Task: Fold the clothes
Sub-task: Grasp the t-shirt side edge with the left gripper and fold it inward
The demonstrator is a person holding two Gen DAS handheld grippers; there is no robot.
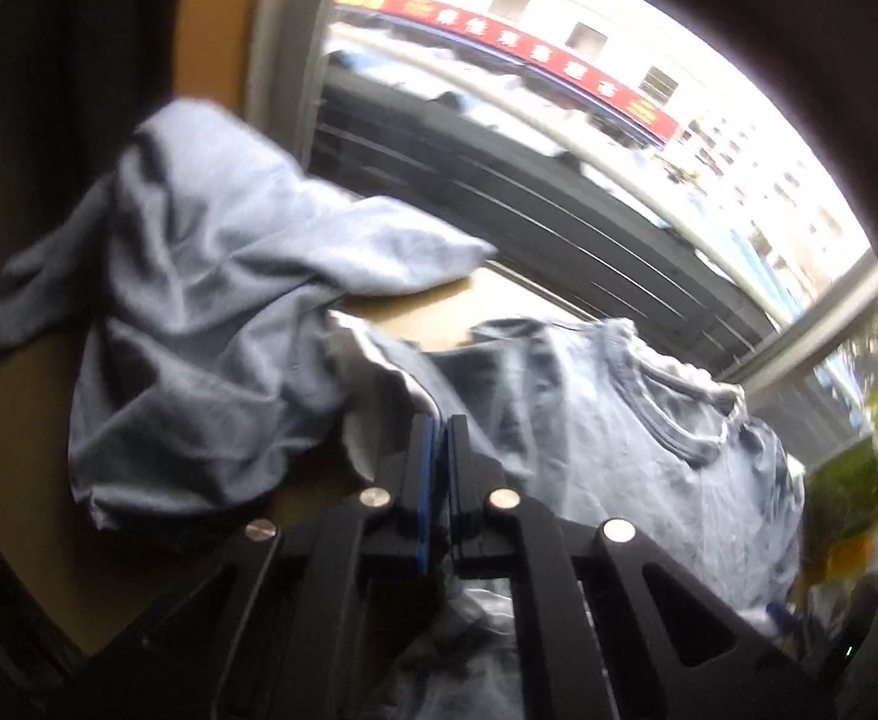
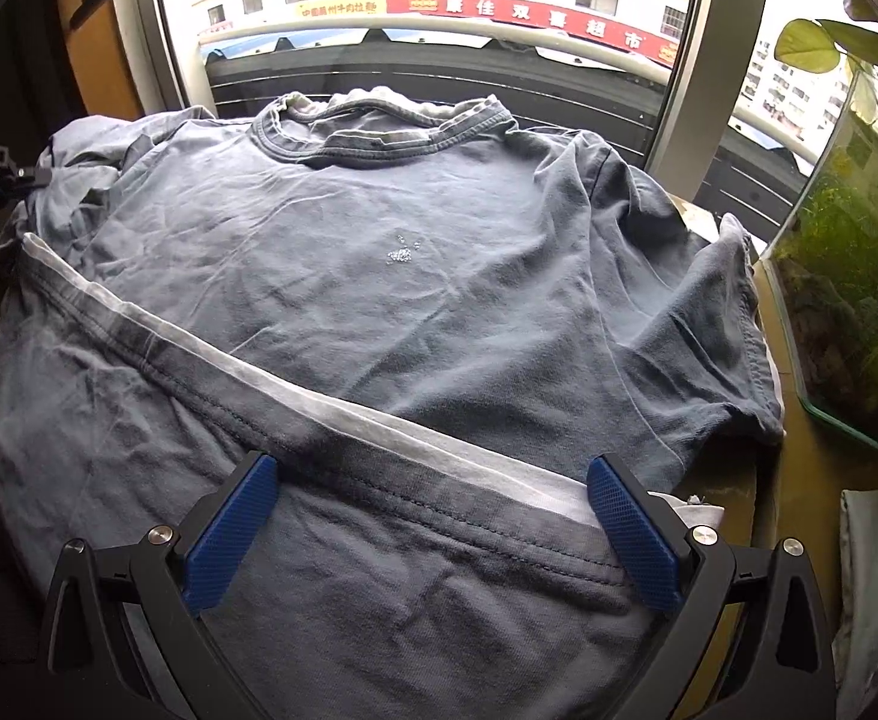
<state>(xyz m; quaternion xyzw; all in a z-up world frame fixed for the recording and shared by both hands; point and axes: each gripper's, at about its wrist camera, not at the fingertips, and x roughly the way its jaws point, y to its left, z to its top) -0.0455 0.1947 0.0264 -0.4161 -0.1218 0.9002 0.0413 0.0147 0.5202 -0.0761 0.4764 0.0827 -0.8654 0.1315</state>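
While both views face the window, the stock reads thus:

T-shirt (image 2: 390,252): dark blue-grey, spread front-up across the table (image 2: 769,324), collar toward the window, bottom hem turned back in a band nearest the right gripper, pale lining showing along the fold.

Right gripper (image 2: 432,516): fingers wide apart, poised over the hem band, one blue pad (image 2: 228,534) toward each end of the near stretch; holding nothing. Placement suits taking the hem next, as I judge.

Left gripper (image 1: 439,480): fingers pressed together; pale cloth (image 1: 378,420) lies right at the tips, likely the shirt's left edge pinched, though the contact itself is blurred.

Second garment (image 1: 198,276): lighter blue, heaped loose on the table's far left, just beside the shirt, apparently awaiting its turn.

Glass tank (image 2: 847,276): planted, at the table's right edge, close to the right sleeve (image 2: 733,330); a sweeping fold could brush it.

Progress: early; first fold begun at most.
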